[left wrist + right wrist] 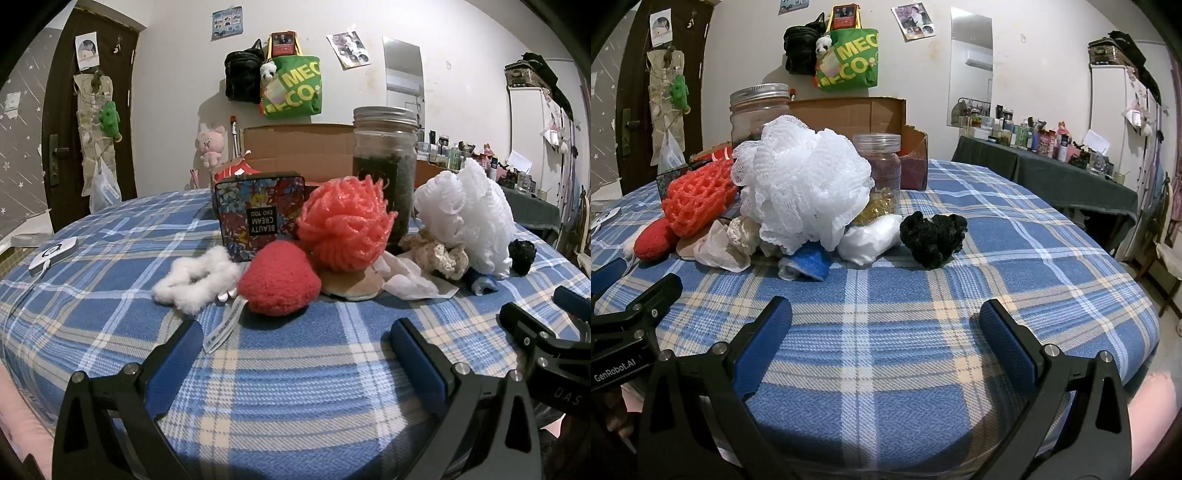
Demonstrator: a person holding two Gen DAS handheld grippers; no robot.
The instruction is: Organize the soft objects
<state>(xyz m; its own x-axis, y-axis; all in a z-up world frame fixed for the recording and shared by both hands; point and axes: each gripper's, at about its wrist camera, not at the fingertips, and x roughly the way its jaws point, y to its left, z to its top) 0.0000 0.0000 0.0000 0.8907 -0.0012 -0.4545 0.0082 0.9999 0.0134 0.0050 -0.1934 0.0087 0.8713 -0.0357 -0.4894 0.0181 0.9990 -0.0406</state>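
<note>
Both grippers hang wide open and empty over the plaid blanket (295,387); the red plush (279,282) lies straight ahead of the left gripper (295,354), the black scrunchie (932,236) ahead of the right gripper (886,332).

In front of your wide-open left gripper (295,338) and right gripper (884,315) the plaid cloth (1015,236) lies bare. Further on, the white mesh puff (801,184), glass jars (882,173) and floral tin (258,212) block the way.
</note>
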